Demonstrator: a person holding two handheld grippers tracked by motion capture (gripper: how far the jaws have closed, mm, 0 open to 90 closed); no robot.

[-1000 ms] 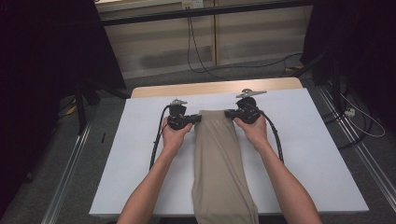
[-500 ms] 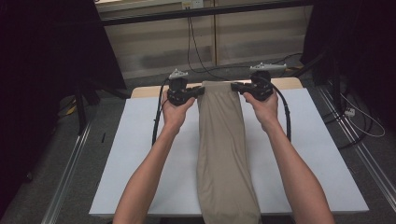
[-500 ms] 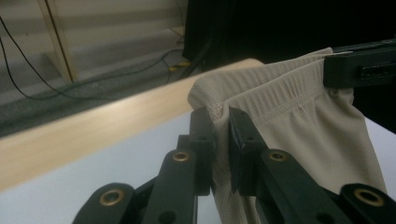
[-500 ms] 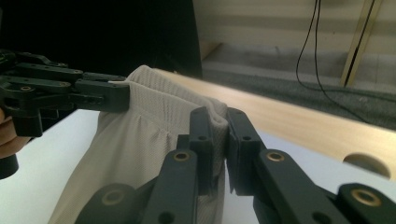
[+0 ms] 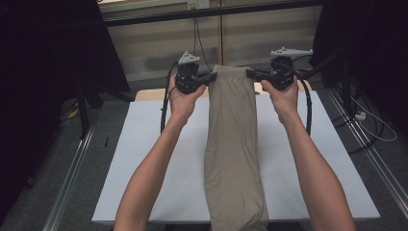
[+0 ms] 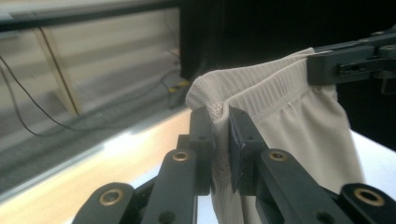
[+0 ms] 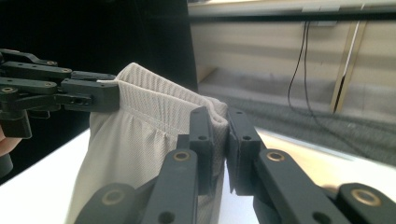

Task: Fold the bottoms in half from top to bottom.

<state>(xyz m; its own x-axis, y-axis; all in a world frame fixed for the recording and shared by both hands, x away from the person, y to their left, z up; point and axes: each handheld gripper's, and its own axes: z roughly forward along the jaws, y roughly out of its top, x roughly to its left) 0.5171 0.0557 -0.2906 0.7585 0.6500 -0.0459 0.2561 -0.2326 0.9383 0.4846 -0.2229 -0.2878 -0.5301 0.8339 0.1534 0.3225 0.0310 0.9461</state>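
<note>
A pair of beige trousers (image 5: 233,144) hangs by its waistband above the white table top (image 5: 144,168), legs trailing toward the near edge. My left gripper (image 5: 210,78) is shut on the waistband's left corner, my right gripper (image 5: 249,73) on its right corner. In the left gripper view the ribbed waistband (image 6: 261,95) is pinched between my left gripper's (image 6: 222,133) black jaws, and the right gripper (image 6: 322,65) grips its far end. In the right gripper view the trousers (image 7: 140,135) sit between the right gripper's (image 7: 219,135) jaws, with the left gripper (image 7: 100,95) clamped at the other corner.
A wooden strip (image 5: 144,94) borders the table's far edge. Beyond it stands a pale panelled wall (image 5: 159,43) with hanging cables (image 5: 199,38). Black curtains (image 5: 48,72) flank both sides, and a metal rail (image 5: 72,163) runs along the floor at left.
Both grippers have risen and moved away from me with the waistband held between them. The trousers' upper part has lifted off the table while the legs drag along it.
</note>
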